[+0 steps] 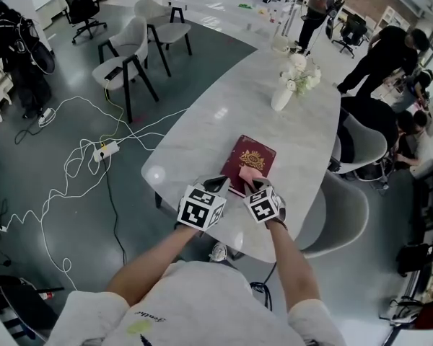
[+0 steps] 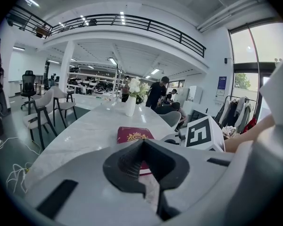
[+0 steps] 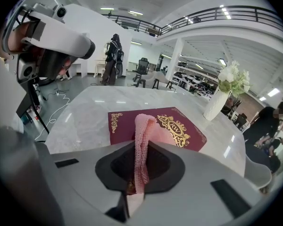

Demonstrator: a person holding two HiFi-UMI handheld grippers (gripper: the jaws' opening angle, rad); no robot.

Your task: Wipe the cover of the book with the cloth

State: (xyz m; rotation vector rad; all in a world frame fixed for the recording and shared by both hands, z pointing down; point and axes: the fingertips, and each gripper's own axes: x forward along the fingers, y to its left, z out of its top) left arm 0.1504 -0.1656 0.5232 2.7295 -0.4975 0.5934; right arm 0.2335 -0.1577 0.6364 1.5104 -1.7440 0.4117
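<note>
A dark red book with a gold emblem lies flat near the front end of the white marble table. My right gripper hovers at the book's near edge, shut on a pink cloth that drapes onto the cover. The right gripper view shows the cloth running up out of the right gripper and over the book. Just left of the book's near corner, my left gripper is shut and holds nothing. In its own view the left gripper points over the book.
A white vase of white flowers stands further along the table. Grey chairs sit at the table's right side, others at the far left. Cables and a power strip lie on the floor. People stand at the far right.
</note>
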